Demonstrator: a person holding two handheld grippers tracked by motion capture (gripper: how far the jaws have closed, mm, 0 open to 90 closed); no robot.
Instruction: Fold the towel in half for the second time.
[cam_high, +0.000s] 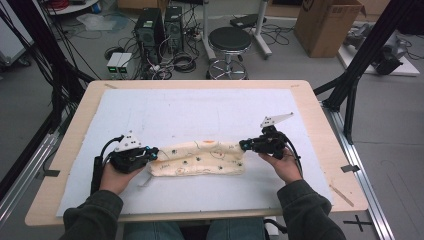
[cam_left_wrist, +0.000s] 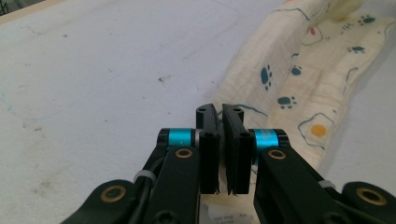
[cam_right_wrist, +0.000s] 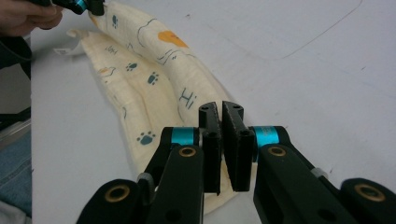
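Beyond my table (cam_high: 320, 150), at twelve o'clock, a black round stool (cam_high: 229, 40) stood on the grey floor (cam_high: 30, 110). At eleven o'clock sat two computer towers (cam_high: 159, 27) amid tangled cables (cam_high: 182, 62); at one o'clock, a cardboard box (cam_high: 327, 25).

The cloth (cam_left_wrist: 299, 88) is running off the top edge in the left gripper view, its near end hiding beneath the left tool (cam_left_wrist: 223, 154); its tiny label print is staying unreadable.
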